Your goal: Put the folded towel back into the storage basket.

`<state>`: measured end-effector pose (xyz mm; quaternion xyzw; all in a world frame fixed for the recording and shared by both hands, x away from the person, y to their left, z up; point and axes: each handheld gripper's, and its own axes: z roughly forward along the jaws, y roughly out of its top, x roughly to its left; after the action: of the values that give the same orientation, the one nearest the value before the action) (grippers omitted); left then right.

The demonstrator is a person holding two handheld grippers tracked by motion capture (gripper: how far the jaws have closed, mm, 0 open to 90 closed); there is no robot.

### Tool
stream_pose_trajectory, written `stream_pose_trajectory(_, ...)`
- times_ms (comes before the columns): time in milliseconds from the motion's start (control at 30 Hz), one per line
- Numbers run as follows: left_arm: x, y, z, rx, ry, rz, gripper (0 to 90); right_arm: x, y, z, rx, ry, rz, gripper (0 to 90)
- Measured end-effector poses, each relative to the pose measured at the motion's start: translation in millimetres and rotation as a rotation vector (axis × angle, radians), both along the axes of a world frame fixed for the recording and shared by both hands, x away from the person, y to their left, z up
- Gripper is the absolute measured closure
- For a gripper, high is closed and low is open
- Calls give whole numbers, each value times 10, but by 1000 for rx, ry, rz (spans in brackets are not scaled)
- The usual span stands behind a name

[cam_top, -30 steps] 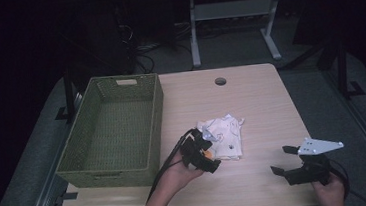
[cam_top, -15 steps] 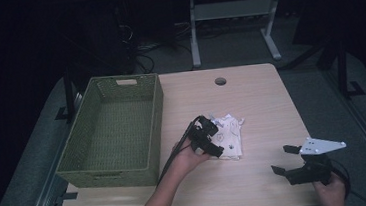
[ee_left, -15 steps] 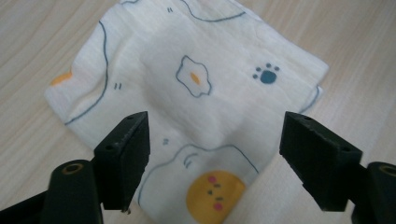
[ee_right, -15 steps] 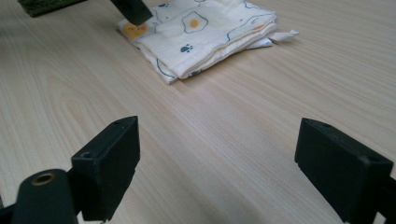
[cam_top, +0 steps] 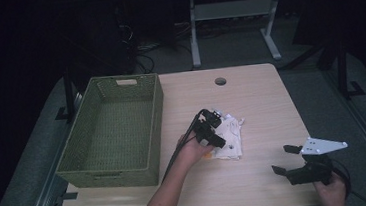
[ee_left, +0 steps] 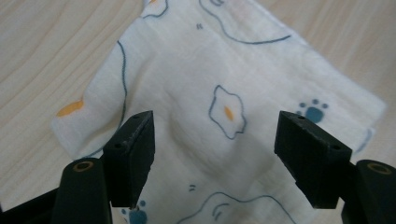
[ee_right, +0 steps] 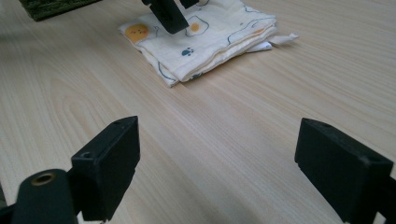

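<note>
A folded white cloth (cam_top: 230, 136) printed with fried eggs and blue paw marks lies mid-table. My left gripper (cam_top: 212, 125) hovers just over it, jaws spread wide, and the cloth (ee_left: 224, 93) spreads beneath both jaws in the left gripper view. Nothing sits between them. My right gripper (cam_top: 285, 159) rests low at the table's front right, open and empty, a good way from the cloth. From the right gripper view the folded cloth (ee_right: 205, 37) lies ahead with the left gripper's jaw tip above it.
A green woven basket (cam_top: 76, 162) stands empty along the table's left side. A round cable hole (cam_top: 220, 81) sits near the far edge. Bare wooden tabletop (cam_top: 258, 186) stretches between the cloth and the right gripper.
My left gripper has moved forward and right, from the cloth's near-left edge to a spot over the cloth. The right gripper has stayed in place.
</note>
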<state>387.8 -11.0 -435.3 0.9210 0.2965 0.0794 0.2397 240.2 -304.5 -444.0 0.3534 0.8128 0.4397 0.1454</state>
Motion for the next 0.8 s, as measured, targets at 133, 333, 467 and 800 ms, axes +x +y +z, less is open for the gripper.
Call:
stream_pose_trajectory(133,60,-30,-72,14,-6,25,322,-1,0,2,0,0,1,135)
stream_pose_trajectory(333,75,-52,-134,17,-8,38,411,-4,9,5,-8,-4,4,135)
stream_pose_trajectory(467,68,-59,-128,17,-11,32,487,-6,14,7,-9,-5,8,135)
stream_pose_trajectory(800,86,-25,-116,10,-7,30,682,-15,17,13,-5,-2,7,135)
